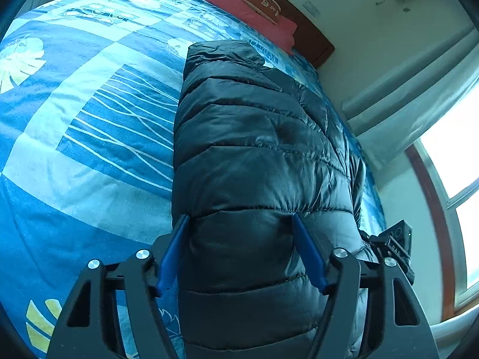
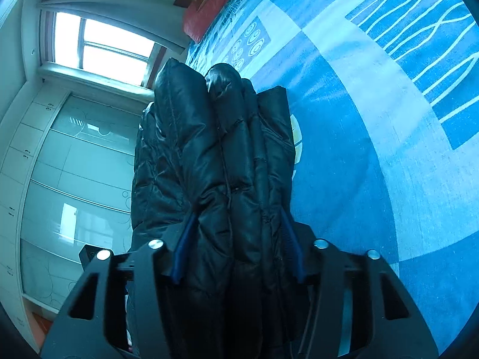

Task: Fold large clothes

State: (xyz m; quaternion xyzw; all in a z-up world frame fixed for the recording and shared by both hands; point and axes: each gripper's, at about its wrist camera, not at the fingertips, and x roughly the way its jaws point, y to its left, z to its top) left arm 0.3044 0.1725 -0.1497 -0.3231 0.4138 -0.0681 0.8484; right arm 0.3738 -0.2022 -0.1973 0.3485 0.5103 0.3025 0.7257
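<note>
Blue patterned bedspread (image 1: 74, 155) spreads wide and bare to one side of the folded black puffer jacket (image 1: 254, 155), which lies close along the bed's edge on the window (image 2: 98, 45) side, with a red pillow (image 1: 248, 3) well beyond it at the headboard. Left tool (image 1: 239, 251) has its blue pads pressed against the jacket's near end, and right tool (image 2: 236, 248) clamps the bunched layers from the other side. Near ends of the jacket are cut off below both views, and its far folds hide the bedspread behind them.
</note>
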